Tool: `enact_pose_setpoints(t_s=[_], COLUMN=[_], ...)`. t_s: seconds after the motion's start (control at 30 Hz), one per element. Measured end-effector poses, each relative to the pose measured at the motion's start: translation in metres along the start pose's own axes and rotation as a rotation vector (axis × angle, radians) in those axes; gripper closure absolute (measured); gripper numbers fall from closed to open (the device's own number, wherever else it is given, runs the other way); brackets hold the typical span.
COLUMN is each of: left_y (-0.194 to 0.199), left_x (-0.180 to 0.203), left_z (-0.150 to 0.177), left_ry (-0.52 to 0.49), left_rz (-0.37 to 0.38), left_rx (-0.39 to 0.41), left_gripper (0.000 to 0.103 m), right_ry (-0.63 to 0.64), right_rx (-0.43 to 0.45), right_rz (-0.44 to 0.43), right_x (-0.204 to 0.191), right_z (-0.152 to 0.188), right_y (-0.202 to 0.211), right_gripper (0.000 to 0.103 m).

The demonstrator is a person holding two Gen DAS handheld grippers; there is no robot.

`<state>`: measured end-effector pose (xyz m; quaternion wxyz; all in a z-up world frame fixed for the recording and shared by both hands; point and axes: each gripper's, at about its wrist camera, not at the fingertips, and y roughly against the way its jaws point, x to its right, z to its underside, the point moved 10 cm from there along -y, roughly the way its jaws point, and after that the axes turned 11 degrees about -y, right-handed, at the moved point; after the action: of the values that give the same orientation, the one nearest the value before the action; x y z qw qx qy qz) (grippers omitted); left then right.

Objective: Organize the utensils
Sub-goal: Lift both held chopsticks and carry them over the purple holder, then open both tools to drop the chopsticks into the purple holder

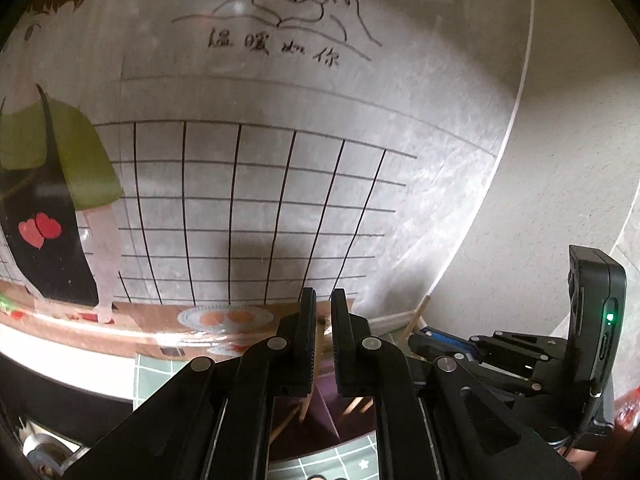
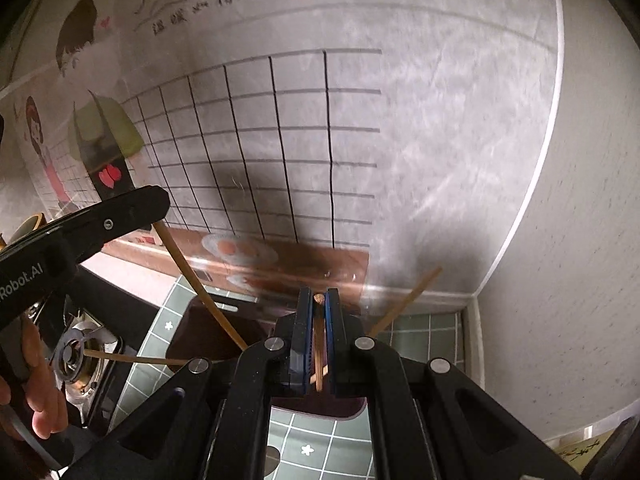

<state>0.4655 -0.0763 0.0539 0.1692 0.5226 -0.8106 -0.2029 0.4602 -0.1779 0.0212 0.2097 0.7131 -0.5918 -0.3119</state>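
Evidently the right gripper (image 2: 319, 300) is clamped on a thin wooden chopstick (image 2: 318, 350), which stands nearly upright between its blue ribbed pads, its blunt end showing just above the fingertips. The left gripper (image 1: 323, 304) has its jaws drawn close with a narrow gap; from the right wrist view it seems to pinch the top of a second chopstick (image 2: 200, 280) that slants down into a dark maroon holder (image 2: 208, 332), though the contact itself is hidden. Two more pale sticks lean out of that holder, one (image 2: 404, 300) toward the wall corner, one (image 2: 132, 358) toward the metal stove burner (image 2: 70, 354). To do the step well, I judge each stick should be lowered straight and released only once its tip is inside, since smooth round wood can slip or pivot. Beneath lies a green gridded worktop (image 2: 316, 440); behind, a glossy wall sticker (image 1: 260, 200) with black grid lines.
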Motion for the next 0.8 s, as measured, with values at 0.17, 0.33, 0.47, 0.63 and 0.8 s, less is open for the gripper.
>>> enact_pose_setpoints(t_s=[0.17,0.33,0.47,0.63,0.8], left_y=[0.006,0.033,0.054,0.074,0.089], left_x=[0.001,-0.001,-0.001,-0.009,-0.006], left_z=[-0.003,-0.017,-0.022,-0.008,0.034], left_ry=[0.000,0.015,-0.007,0.026,0.049], left_rz=[0.003,0.004,-0.006,-0.011,-0.006], left_rx=[0.002,0.067,0.091,0.081,0.031], left_gripper=[0.074,0.060,0.058,0.056,0.056], right_ry=[-0.018,-0.019,-0.006,0.004,0.019], right_rx=[-0.009,0.023,0.091,0.152,0.157], right_rz=[-0.006,-0.014,0.002,0.029,0.059], right_x=[0.005,0.006,0.008,0.010,0.009], right_z=[0.002,-0.003,-0.011,-0.012,0.010], right_y=[-0.001,0.014,0.037,0.065,0.081], right_gripper=[0.096,0.094,0.089,0.083,0.080])
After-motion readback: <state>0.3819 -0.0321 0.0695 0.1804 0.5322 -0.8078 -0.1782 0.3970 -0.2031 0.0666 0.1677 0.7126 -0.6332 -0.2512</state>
